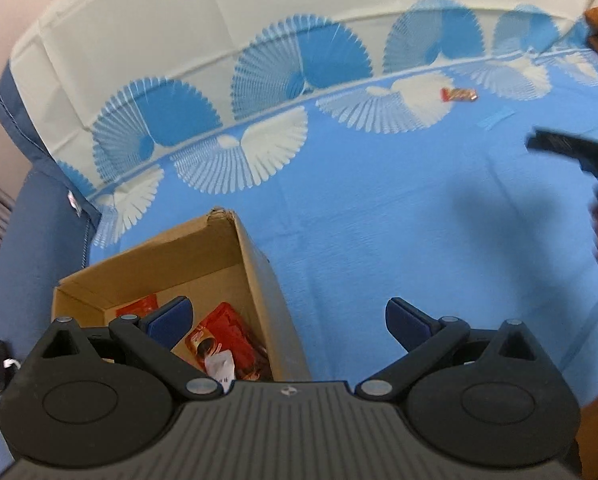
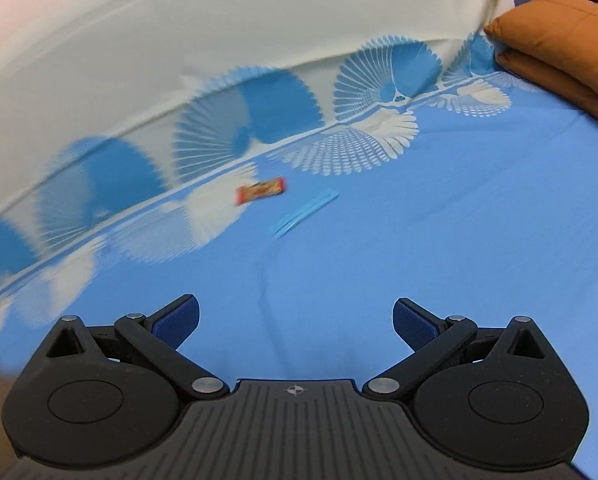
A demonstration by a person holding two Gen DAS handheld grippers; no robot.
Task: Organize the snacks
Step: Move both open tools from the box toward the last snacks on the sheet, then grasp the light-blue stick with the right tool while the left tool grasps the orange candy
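A small red-orange snack bar [image 1: 459, 94] lies on the blue bedsheet [image 1: 379, 220], far ahead; it also shows in the right wrist view [image 2: 261, 190]. An open cardboard box [image 1: 255, 264] sits at lower left and holds red snack packets [image 1: 227, 340]. My left gripper [image 1: 289, 318] is open and empty, its left finger over the box. My right gripper [image 2: 295, 318] is open and empty above bare sheet, well short of the bar. The right gripper shows blurred at the right edge of the left wrist view [image 1: 571, 152].
A pale blue flat strip [image 2: 305, 212] lies just right of the snack bar. Orange pillows [image 2: 559, 48] sit at the far right. The sheet's white part with blue fan patterns [image 1: 179, 40] runs along the far side. The bed's dark blue edge [image 1: 39, 240] is left of the box.
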